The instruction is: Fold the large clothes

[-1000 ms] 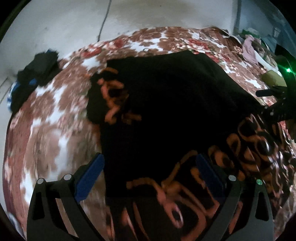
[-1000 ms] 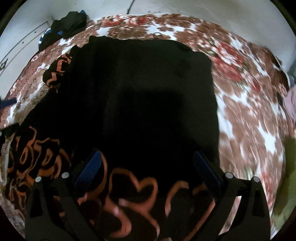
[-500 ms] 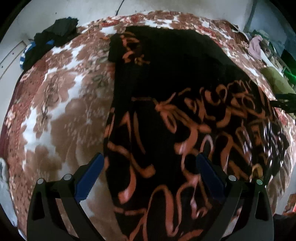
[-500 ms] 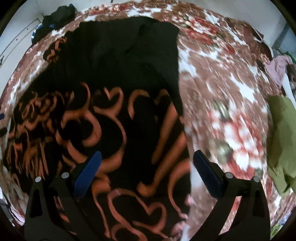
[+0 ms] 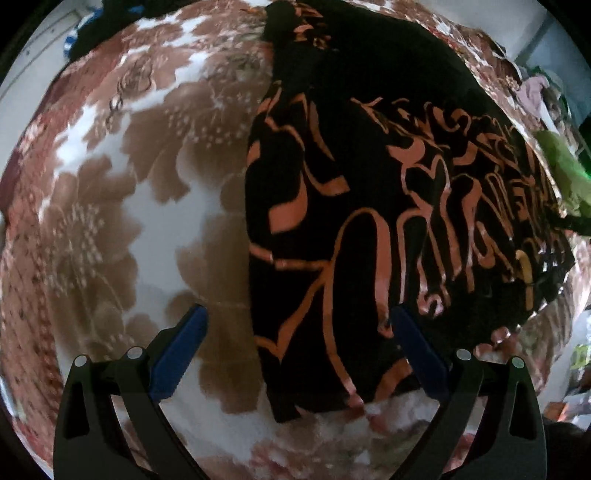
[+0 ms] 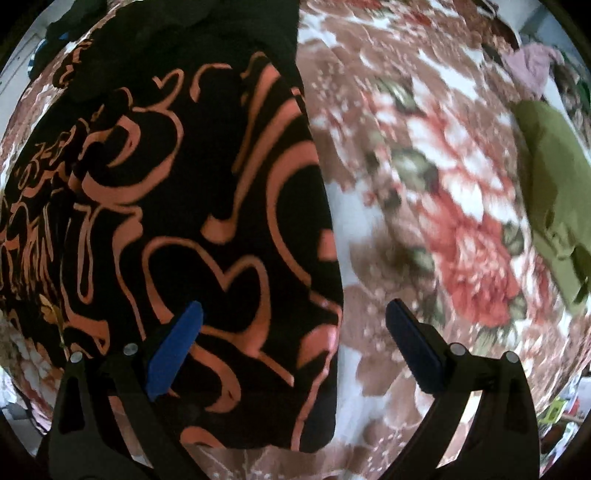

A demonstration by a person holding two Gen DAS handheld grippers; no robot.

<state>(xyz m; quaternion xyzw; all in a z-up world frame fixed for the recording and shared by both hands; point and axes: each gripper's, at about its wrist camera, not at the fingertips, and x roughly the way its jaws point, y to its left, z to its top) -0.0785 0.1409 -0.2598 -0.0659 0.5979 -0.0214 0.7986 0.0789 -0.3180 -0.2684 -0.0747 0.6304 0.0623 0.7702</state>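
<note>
A large black garment with orange line patterns [image 5: 369, 206] lies spread on a floral blanket [image 5: 129, 206]. My left gripper [image 5: 299, 332] is open and empty, hovering over the garment's near left corner; the left edge runs between its fingers. In the right wrist view the same garment [image 6: 177, 206] fills the left half. My right gripper [image 6: 293, 332] is open and empty over the garment's near right corner, with the garment's right edge between its fingers.
An olive green cloth [image 6: 554, 192] lies on the blanket at the right, also in the left wrist view [image 5: 561, 170]. A pink cloth [image 6: 532, 66] lies far right. Dark clothes [image 5: 96, 26] are heaped at the far left edge of the bed.
Both grippers have pulled back toward the near end of the garment. The patterned near hem and corners have come into view, and both stay open.
</note>
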